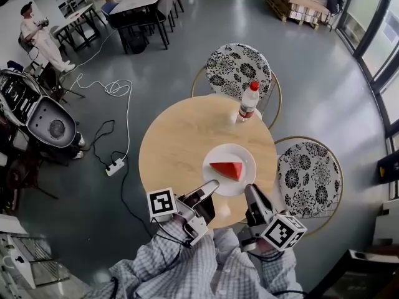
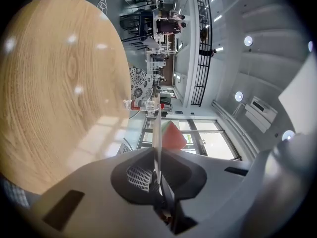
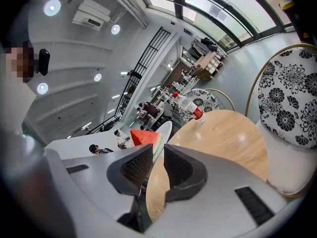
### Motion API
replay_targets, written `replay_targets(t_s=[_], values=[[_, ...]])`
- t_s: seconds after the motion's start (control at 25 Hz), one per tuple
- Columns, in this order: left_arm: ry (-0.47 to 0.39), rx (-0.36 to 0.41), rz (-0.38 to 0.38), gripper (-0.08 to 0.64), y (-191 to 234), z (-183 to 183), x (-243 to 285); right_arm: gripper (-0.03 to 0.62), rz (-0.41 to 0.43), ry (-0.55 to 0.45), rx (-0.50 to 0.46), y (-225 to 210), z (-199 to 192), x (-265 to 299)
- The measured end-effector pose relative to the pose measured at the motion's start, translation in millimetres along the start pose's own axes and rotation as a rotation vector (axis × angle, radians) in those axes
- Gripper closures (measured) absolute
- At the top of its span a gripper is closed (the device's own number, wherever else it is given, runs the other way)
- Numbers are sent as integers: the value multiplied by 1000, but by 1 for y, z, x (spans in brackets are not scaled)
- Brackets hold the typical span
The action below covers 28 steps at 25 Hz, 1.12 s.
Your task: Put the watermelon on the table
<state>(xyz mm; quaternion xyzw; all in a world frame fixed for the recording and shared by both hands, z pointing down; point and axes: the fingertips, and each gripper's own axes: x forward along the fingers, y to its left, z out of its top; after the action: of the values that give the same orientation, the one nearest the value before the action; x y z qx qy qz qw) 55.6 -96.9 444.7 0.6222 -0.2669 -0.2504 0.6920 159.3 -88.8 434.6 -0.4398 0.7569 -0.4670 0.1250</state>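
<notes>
A red wedge of watermelon [image 1: 227, 169] lies on a white plate [image 1: 240, 154] over the near right part of the round wooden table [image 1: 181, 136]. My left gripper [image 1: 212, 187] is at the plate's near left rim. In the left gripper view the plate [image 2: 155, 128] runs edge-on between the jaws, which are shut on it, with the watermelon [image 2: 173, 135] just beyond the left gripper [image 2: 156, 155]. My right gripper [image 1: 249, 190] is at the near right rim. In the right gripper view the plate [image 3: 164, 132] enters the right gripper [image 3: 157, 155], watermelon [image 3: 143, 137] behind it.
A clear bottle with a red cap [image 1: 249, 101] stands at the table's far right edge. Two floral-cushioned chairs [image 1: 239, 67] [image 1: 308, 176] stand behind and to the right of the table. A power strip and cables [image 1: 115, 166] lie on the floor to the left.
</notes>
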Motion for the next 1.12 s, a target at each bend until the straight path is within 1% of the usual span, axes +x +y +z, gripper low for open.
replay_targets(t_s=[0.2, 0.36, 0.52, 0.72, 0.92, 1.12], values=[[18, -14, 20, 534, 5, 9, 14, 515, -22, 2, 9, -11, 8, 11], [38, -16, 28, 534, 12, 26, 31, 515, -42, -1, 9, -24, 15, 31], [66, -15, 54, 534, 26, 38, 47, 515, -93, 15, -24, -40, 18, 45], [97, -21, 72, 534, 42, 50, 71, 515, -145, 17, -17, -62, 26, 59], [130, -18, 124, 534, 61, 64, 88, 515, -212, 46, -35, -85, 27, 78], [129, -16, 175, 534, 85, 83, 102, 515, -263, 81, -35, -106, 29, 98]])
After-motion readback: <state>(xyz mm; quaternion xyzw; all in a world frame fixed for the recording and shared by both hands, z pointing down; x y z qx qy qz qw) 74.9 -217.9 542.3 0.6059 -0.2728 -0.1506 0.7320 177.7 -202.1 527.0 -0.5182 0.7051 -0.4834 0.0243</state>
